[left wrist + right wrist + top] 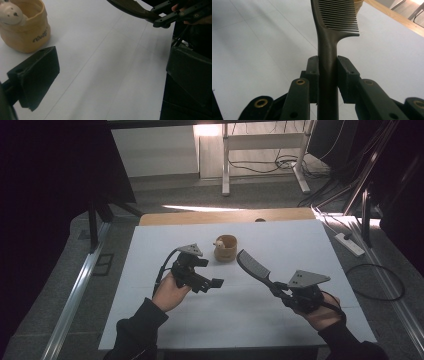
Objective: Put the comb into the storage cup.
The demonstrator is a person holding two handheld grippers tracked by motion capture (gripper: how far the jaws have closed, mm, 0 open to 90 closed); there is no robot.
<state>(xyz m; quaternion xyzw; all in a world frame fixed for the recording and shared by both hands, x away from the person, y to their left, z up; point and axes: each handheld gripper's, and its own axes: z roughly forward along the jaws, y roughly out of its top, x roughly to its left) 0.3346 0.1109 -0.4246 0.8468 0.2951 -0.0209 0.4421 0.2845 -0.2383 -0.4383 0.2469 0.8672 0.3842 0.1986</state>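
My right gripper (327, 75) squeezes the comb (332, 37) by its hard, thin handle. It looks light, maybe slippery. My left gripper (110, 75) is wide open, holding nothing.

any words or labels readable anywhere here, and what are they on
One dark script word on the side of the tan cup, seen in the left gripper view: blurred, too unclear to read.
Comb: no print visible.
Table: no print visible.
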